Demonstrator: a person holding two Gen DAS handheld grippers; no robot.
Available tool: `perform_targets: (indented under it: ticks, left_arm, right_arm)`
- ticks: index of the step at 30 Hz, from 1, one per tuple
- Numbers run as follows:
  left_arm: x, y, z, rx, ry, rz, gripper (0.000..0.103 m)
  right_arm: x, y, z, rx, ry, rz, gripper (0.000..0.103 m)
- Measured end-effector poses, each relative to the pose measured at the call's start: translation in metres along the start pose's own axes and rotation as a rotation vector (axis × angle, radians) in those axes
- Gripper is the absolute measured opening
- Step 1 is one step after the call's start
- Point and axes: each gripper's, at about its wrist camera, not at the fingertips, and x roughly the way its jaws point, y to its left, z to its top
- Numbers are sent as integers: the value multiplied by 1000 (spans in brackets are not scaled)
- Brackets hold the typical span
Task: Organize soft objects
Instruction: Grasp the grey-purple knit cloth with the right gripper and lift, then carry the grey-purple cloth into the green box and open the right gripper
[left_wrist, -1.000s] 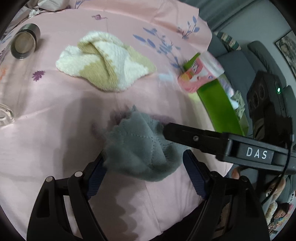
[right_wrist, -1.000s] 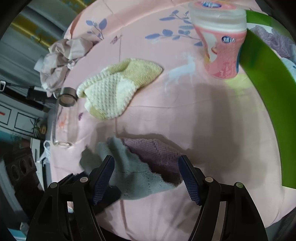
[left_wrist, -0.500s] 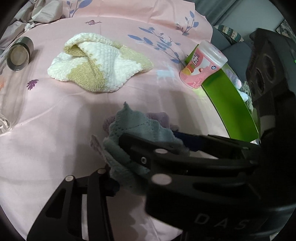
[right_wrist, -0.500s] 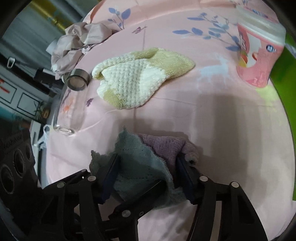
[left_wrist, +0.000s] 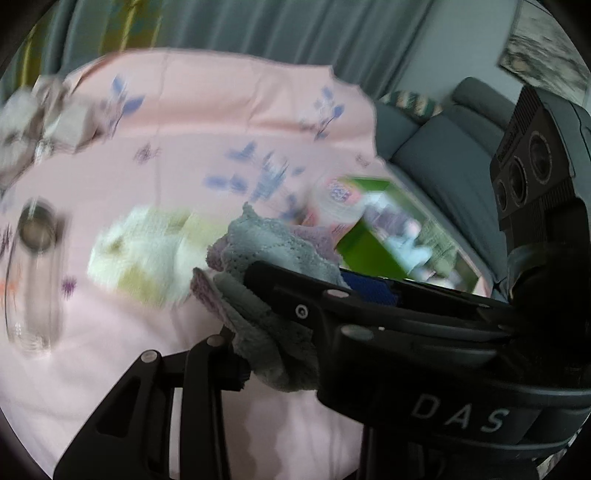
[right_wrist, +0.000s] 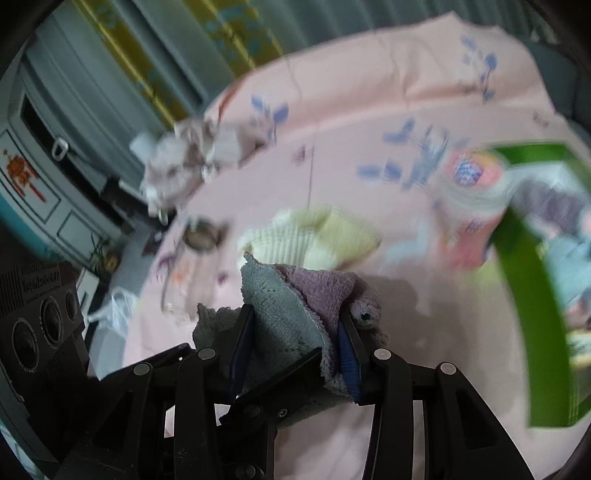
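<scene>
Cloth: the grey-and-purple cloth is bunched between both grippers and appears lifted clear of the pink tablecloth, in front of the yellow-and-white knitted piece.
Handling: judged light, limp and fluffy; it should sag and fold wherever it is unsupported, is unlikely to slip from the pads, and will not break.
Where to grip: a thick gathered fold through both layers seems best; a single edge might let the purple layer peel away.
Right gripper: the right gripper has just been closing, and its blue pads clench the bundle from both sides.
Left gripper: the left gripper has just been closing too and pinches the lower grey part; its far finger is hidden behind the other tool.
Green bin: the green bin lies to the right of the cloth, already holding soft items; a likely destination.
Pink bottle: the pink bottle stands just beside the bin's near corner, between cloth and bin; a swinging tail could catch it.
Metal cup: the metal cup sits well left of the cloth.
</scene>
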Motion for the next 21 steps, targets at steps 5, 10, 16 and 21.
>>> perform_targets:
  ticks: [5, 10, 16, 21]
  left_arm:
    - [-3, -48, 42, 109, -94, -45, 31]
    - [17, -101, 70, 242, -158, -123, 31]
    - [73, -137, 72, 297, -93, -171, 31]
    - [113, -150, 71, 308, -15, -206, 30]
  right_arm:
    - [-54, -21, 34, 30, -154, -29, 45]
    - [-107, -55, 53, 88, -350, -130, 45]
    - [-116, -124, 47, 254, -421, -122, 40]
    - [-107, -168, 42, 380, -420, -159, 34]
